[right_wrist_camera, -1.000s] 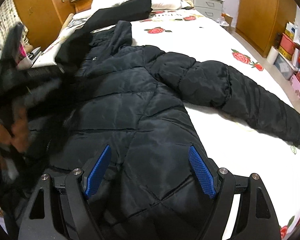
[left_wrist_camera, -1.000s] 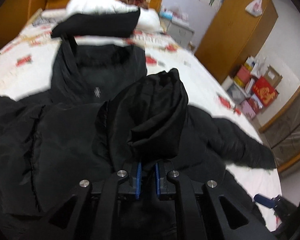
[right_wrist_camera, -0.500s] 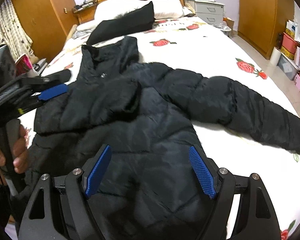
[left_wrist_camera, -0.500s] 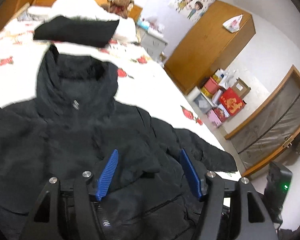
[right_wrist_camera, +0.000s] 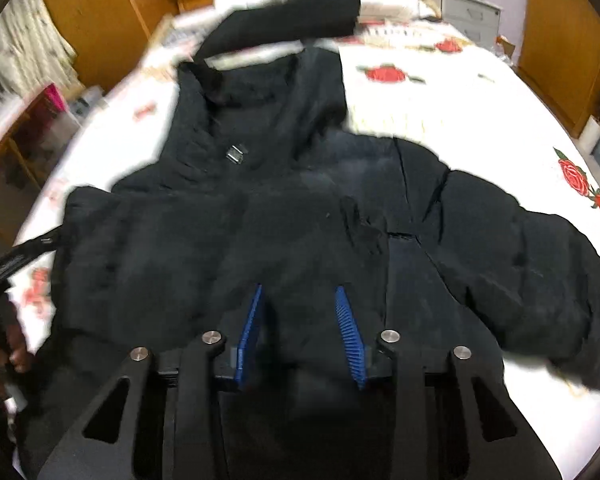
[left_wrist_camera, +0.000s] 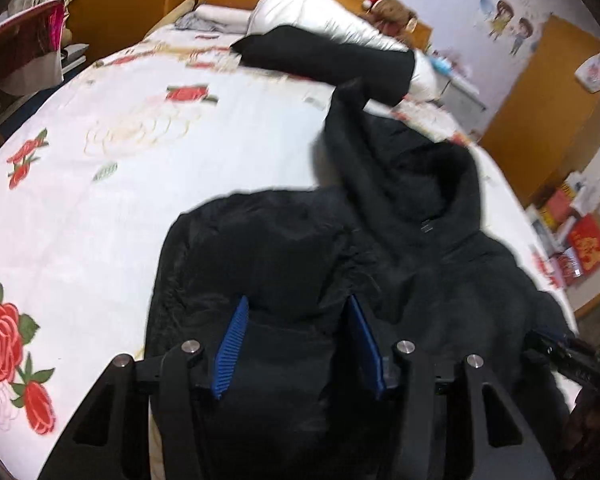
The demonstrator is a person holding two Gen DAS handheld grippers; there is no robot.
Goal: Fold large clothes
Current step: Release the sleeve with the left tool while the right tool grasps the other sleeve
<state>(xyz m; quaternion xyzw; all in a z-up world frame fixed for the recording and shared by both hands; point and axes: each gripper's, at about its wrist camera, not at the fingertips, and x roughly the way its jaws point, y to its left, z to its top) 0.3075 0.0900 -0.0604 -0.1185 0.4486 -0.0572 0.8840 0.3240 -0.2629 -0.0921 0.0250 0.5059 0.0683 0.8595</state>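
The black padded jacket [right_wrist_camera: 284, 216] lies spread on the bed [left_wrist_camera: 100, 184]. The left claw [left_wrist_camera: 296, 344] and right claw [right_wrist_camera: 300, 320] have just been closing; both stand half-open over it, gripping nothing

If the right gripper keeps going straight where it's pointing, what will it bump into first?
Most likely the black puffer jacket: the right gripper points down at its front, jaws just closing, nothing visibly pinched. How near it is can't be told.

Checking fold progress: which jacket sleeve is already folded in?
The sleeve by the left gripper: folded sleeve lies across the chest. The other sleeve lies stretched out on the bedsheet.
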